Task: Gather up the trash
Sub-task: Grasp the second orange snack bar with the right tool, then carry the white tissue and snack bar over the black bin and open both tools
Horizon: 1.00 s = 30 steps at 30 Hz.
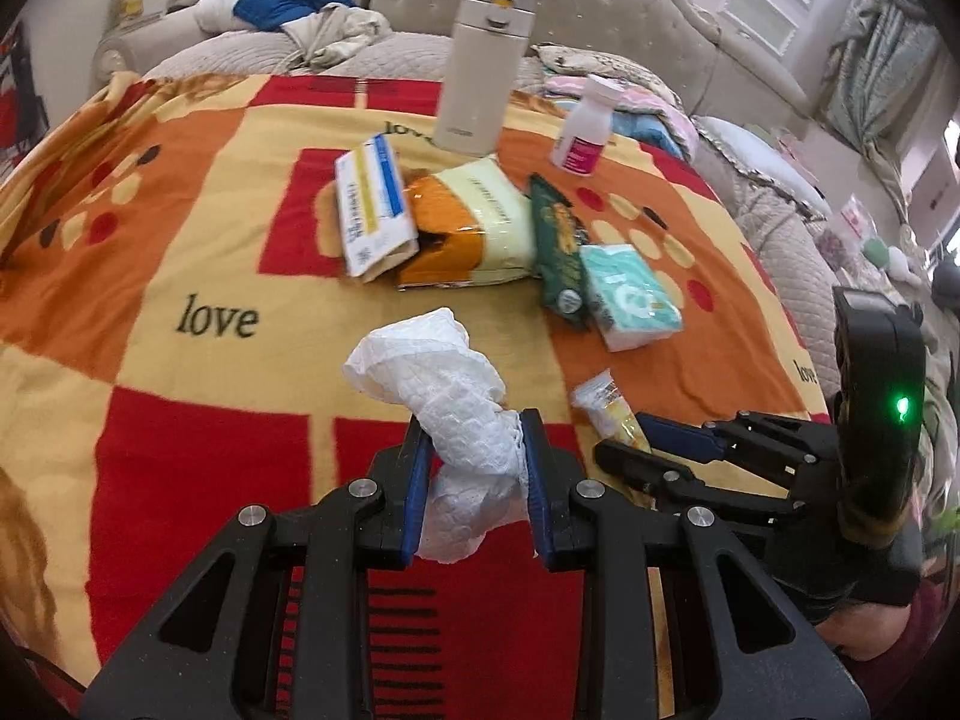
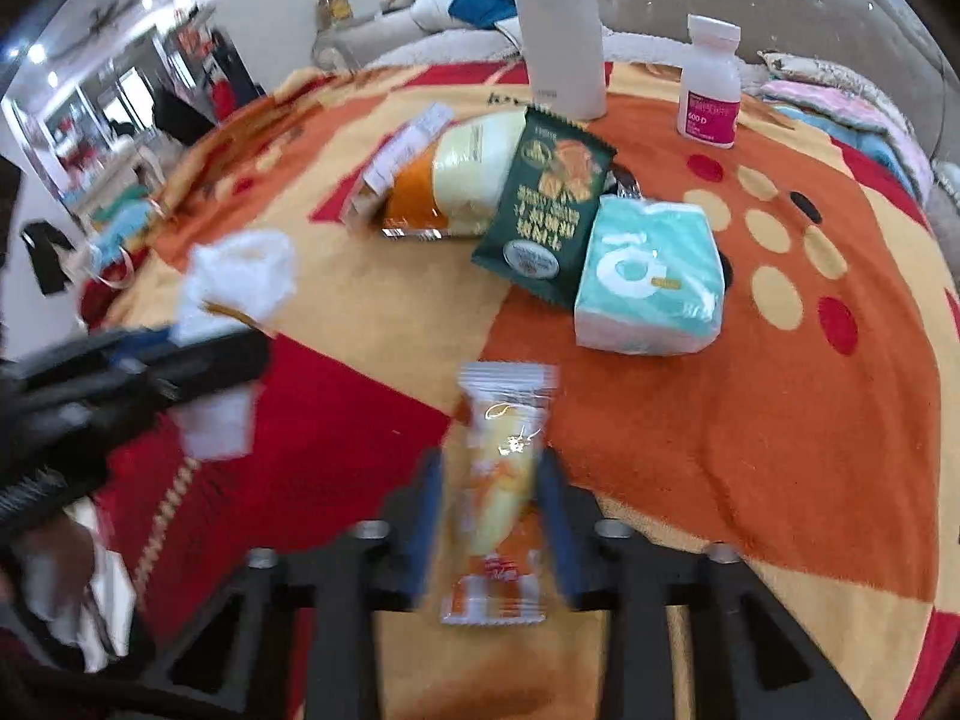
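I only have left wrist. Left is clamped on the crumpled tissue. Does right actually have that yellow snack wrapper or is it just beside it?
Observer: Right wrist view shows the right gripper with a blue pad on each side of the yellow snack wrapper, closed on it.
Operator: Whole wrapper visible there?
Observer: Yes: clear crimped top end, orange printed bottom end that hangs down between the fingers toward the camera.
Operator: The dark green packet is edge-on for me. Anything on its face?
Observer: The dark green packet shows orange snack art and a round seal, and it overlaps the teal tissue pack.
Operator: Left gripper visible from there?
Observer: Yes, blurred at the left edge, left gripper with the crumpled tissue.
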Tool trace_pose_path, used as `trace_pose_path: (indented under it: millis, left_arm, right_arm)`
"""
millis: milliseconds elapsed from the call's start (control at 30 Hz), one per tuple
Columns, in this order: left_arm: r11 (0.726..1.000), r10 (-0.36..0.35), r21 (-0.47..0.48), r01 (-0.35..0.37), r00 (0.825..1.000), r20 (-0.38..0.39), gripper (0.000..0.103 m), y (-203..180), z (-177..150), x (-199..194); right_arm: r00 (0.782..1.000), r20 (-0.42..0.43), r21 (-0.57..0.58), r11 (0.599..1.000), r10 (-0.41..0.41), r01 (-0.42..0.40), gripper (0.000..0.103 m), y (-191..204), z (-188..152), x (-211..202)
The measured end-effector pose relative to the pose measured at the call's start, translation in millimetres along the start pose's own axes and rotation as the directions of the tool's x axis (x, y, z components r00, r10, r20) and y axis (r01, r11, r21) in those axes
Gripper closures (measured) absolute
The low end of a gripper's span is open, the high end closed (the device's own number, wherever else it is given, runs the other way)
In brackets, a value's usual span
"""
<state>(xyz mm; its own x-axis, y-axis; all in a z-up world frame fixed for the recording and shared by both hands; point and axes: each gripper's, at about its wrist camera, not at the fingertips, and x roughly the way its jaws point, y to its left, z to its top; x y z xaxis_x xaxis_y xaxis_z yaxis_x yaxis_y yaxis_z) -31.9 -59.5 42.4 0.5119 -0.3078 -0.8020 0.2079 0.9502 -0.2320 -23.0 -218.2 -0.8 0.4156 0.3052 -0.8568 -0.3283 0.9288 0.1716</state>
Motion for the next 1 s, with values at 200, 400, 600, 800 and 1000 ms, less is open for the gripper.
trace_pose_path:
  millis: [200,400,600,800,1000]
  left_arm:
    - [0.999,-0.026,0.022,0.027,1.000,-0.011,0.077,-14,0,5]
    - [0.991,-0.090,0.096,0.093,0.995,-0.036,0.077,-61,0,15]
    - [0.970,-0.139,0.191,0.148,0.988,-0.060,0.077,-121,0,24]
    - [0.938,-0.184,0.283,0.200,0.979,-0.083,0.077,-181,-2,33]
    - [0.901,-0.233,0.348,0.258,0.966,-0.113,0.077,-234,-6,43]
  right_arm:
    - [0.999,0.046,0.006,1.000,0.003,-0.003,0.085,-15,-11,-28]
    - [0.995,0.093,0.084,0.996,-0.034,0.026,0.085,-53,-29,-64]
    - [0.987,0.130,0.199,0.978,-0.094,0.067,0.085,-100,-57,-100]
    - [0.973,0.149,0.306,0.944,-0.174,0.122,0.085,-147,-85,-132]
    - [0.955,0.147,0.397,0.899,-0.259,0.183,0.085,-189,-115,-159]
